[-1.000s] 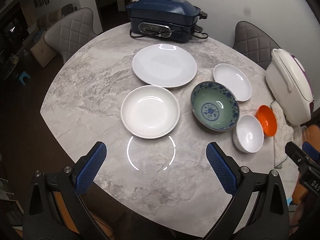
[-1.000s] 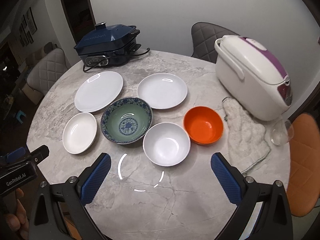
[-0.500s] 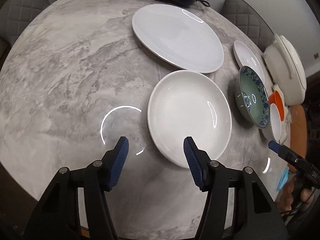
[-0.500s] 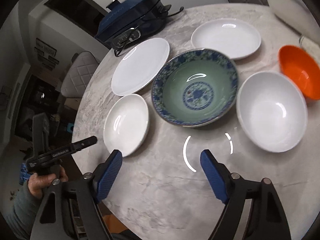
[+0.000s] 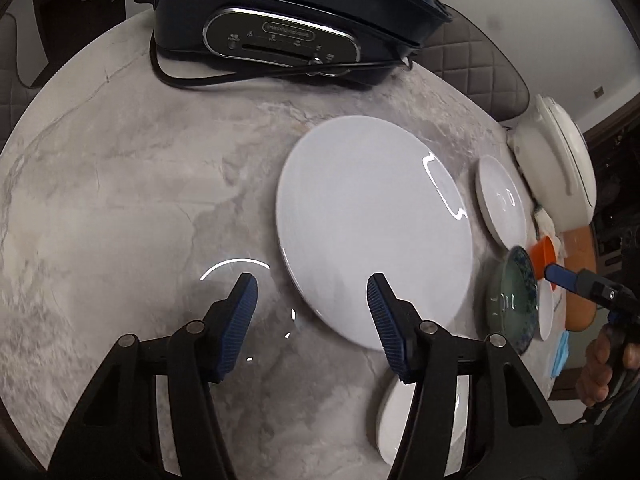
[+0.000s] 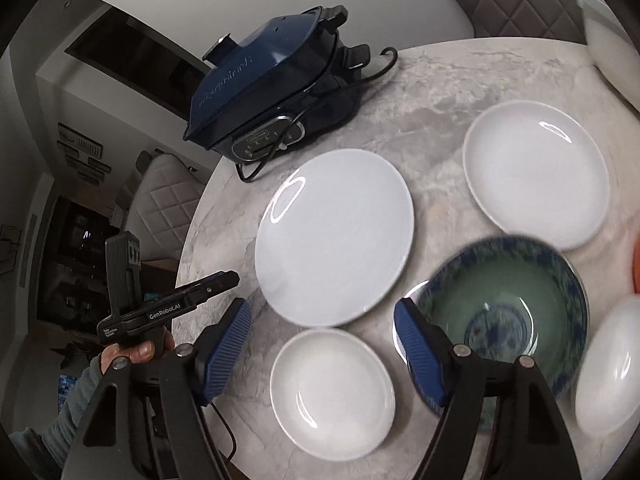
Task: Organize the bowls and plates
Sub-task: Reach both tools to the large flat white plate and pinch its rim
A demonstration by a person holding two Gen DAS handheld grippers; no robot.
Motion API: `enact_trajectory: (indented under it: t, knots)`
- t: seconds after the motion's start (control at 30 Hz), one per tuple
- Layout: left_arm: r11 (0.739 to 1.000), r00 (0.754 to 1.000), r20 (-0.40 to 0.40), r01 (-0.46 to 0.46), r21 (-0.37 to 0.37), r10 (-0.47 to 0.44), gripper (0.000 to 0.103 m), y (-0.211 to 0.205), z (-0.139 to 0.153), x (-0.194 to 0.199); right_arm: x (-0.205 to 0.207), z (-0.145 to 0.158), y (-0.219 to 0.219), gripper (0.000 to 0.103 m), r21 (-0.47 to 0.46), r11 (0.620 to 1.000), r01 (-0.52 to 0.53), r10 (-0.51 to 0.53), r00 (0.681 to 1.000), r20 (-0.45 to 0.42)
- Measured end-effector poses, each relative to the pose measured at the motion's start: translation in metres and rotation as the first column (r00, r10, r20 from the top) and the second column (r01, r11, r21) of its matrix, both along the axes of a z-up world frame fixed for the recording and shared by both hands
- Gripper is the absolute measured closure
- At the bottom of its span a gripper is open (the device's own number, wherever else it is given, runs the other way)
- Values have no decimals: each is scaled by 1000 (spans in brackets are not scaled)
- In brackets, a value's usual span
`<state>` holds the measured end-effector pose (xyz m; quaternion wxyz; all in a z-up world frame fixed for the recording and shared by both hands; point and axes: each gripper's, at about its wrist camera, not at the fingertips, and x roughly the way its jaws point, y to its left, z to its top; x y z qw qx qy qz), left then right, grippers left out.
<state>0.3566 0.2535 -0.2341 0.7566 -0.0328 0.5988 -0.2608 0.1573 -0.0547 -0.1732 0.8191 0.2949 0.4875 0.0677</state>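
Note:
A large flat white plate (image 5: 376,228) lies on the marble table (image 5: 120,184); my left gripper (image 5: 312,312) is open and empty at its near left rim. A small deep white plate (image 6: 332,392) sits near my open, empty right gripper (image 6: 322,344), which hovers above it and the large plate (image 6: 334,236). A blue-patterned green bowl (image 6: 508,320) is to its right, a medium white plate (image 6: 536,172) behind, a white bowl (image 6: 612,364) and an orange bowl's (image 6: 636,268) edge at far right.
A dark blue electric cooker (image 5: 296,20) with its cord stands at the table's back. A white rice cooker (image 5: 560,168) sits at the right edge. Quilted chairs (image 6: 168,196) surround the table. The other hand-held gripper (image 6: 168,308) shows at the left of the right wrist view.
My left gripper moved forward past the small deep plate to the large plate's rim. My right gripper moved left and forward, now over the small plate and the patterned bowl's left side.

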Motion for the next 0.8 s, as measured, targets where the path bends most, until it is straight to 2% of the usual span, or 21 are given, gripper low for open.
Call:
enact_trajectory:
  t: [0.07,0.13,0.23,0.4,0.5,0.57,0.67,0.8]
  knots:
    - [1000,1000,-23,4,24,-4,49,-12,-12,24,32,-11,-9,35,-12,1000,5,-5,997,-73]
    - [1000,999,-47,9,17,-8,49,-11,-22,41,58,-30,-18,47,43,999,22,-15,987,-157]
    - [999,995,-94,18,33,-15,49,-11,-37,55,75,-54,-27,54,58,997,47,-32,971,-237]
    - [999,993,-114,35,18,-33,49,-20,-52,80,91,-77,-31,54,44,996,71,-53,945,-324]
    - [998,990,-131,58,9,-56,54,-25,-55,93,98,-84,-31,54,20,998,60,-49,936,-349]
    - [996,988,-127,90,26,-86,61,-36,-56,97,101,-88,-32,55,31,997,69,-53,933,-355]
    - [991,985,-131,121,59,-112,62,-43,-54,102,103,-91,-34,55,5,997,76,-68,923,-378]
    - [991,983,-142,122,50,-114,62,-43,-55,99,105,-94,-34,55,-2,997,79,-74,924,-375]
